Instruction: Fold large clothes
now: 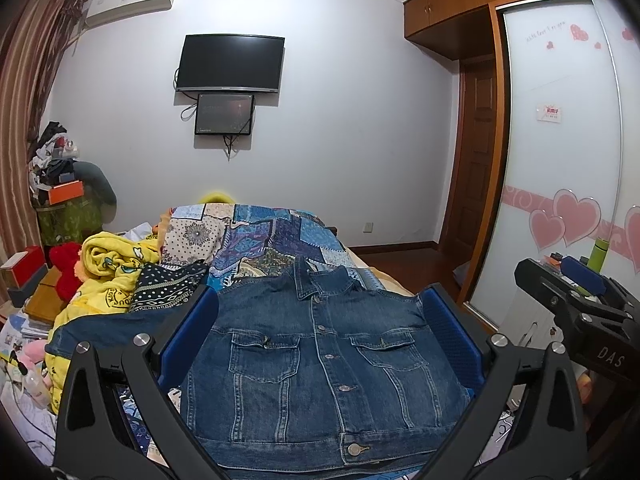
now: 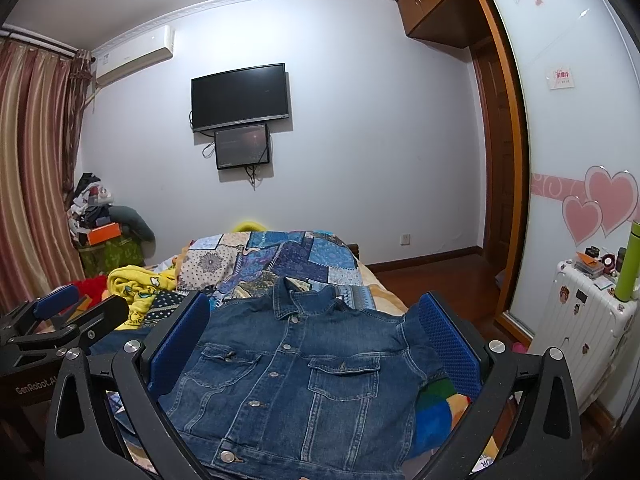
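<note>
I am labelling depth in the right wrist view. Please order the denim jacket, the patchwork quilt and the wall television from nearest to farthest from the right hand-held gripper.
1. Denim jacket: flat on the bed, between the right hand-held gripper fingers.
2. Patchwork quilt: beyond the jacket's collar.
3. Wall television: on the far wall.

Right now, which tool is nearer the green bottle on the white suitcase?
Right. The right tool hovers over the denim jacket on the side toward the green bottle; the left tool sits farther left.
</note>
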Demonstrator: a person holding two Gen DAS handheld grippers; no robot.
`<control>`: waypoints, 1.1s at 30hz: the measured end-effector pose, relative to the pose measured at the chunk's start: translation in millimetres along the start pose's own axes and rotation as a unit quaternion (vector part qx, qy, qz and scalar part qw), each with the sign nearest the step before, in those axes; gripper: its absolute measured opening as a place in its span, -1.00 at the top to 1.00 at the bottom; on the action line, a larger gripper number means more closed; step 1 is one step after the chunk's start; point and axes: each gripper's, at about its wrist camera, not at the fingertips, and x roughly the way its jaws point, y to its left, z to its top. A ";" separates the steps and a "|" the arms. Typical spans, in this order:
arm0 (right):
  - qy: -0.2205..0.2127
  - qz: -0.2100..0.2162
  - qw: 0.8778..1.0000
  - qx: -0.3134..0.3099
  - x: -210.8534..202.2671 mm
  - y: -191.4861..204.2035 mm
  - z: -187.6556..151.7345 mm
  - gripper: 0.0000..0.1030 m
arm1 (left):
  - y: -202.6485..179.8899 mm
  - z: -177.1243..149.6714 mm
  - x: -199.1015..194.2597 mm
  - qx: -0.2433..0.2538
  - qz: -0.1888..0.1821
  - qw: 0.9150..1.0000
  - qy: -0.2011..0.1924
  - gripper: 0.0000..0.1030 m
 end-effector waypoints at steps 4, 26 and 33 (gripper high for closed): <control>0.003 0.000 1.000 0.001 1.7 -0.9 -0.2 -1.00 | 2.8 0.9 4.1 -0.003 0.000 1.000 0.004 -0.99; 0.034 -0.001 0.999 0.016 34.5 -9.7 1.8 -1.00 | 20.9 5.8 43.0 -0.017 0.015 0.999 0.029 -0.99; 0.070 -0.010 0.997 0.008 71.4 -12.6 -4.4 -1.00 | 64.4 0.9 81.3 -0.046 0.045 0.997 0.053 -0.99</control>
